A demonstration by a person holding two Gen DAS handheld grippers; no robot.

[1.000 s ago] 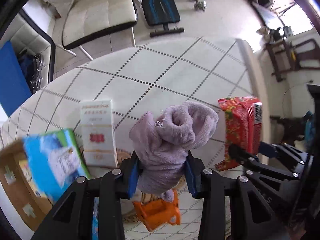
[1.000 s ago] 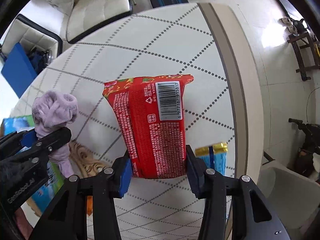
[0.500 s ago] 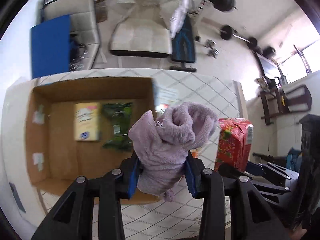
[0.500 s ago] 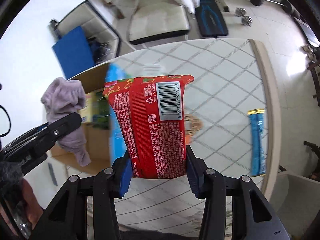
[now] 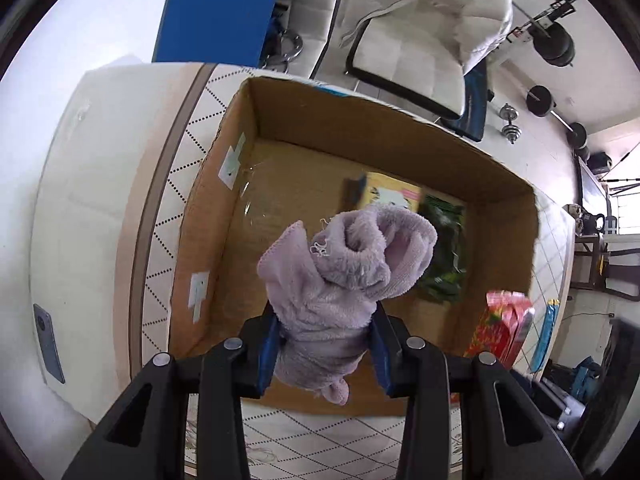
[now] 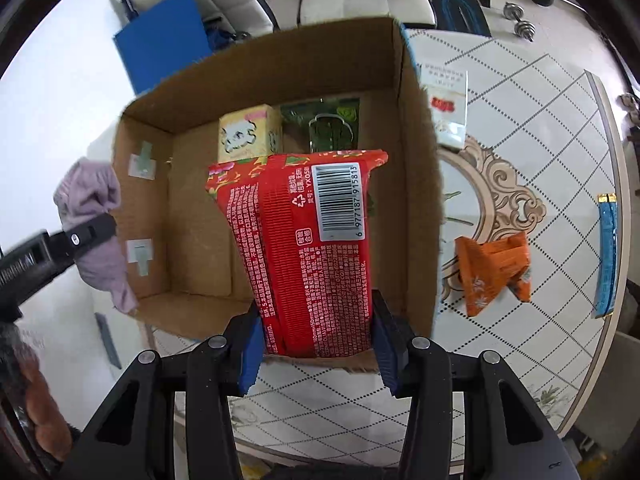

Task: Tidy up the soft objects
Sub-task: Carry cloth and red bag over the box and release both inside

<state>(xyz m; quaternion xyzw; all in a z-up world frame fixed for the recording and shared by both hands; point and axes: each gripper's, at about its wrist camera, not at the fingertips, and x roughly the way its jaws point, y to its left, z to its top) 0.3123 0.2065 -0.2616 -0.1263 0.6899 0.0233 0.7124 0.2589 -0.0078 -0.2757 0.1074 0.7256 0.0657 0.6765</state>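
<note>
Left gripper (image 5: 325, 350) clamping lilac towel (image 5: 344, 272), yellow pack (image 5: 390, 196) seemingly half-hidden behind

Lilac fleece towel (image 5: 340, 276), red packet (image 6: 308, 248) with white barcode label, brown box (image 6: 416, 184), yellow pack (image 6: 246, 134) and green pack (image 6: 332, 126) inside box, orange pouch (image 6: 494, 268) beside box, white diamond-dotted table (image 6: 520, 92)

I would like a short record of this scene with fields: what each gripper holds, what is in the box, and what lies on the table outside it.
left gripper: shut on purple towel, above the cardboard box
right gripper: shut on red packet, above the same box
inside box: yellow box, green packet
on table outside box: orange packet, blue packet, white packet
</note>
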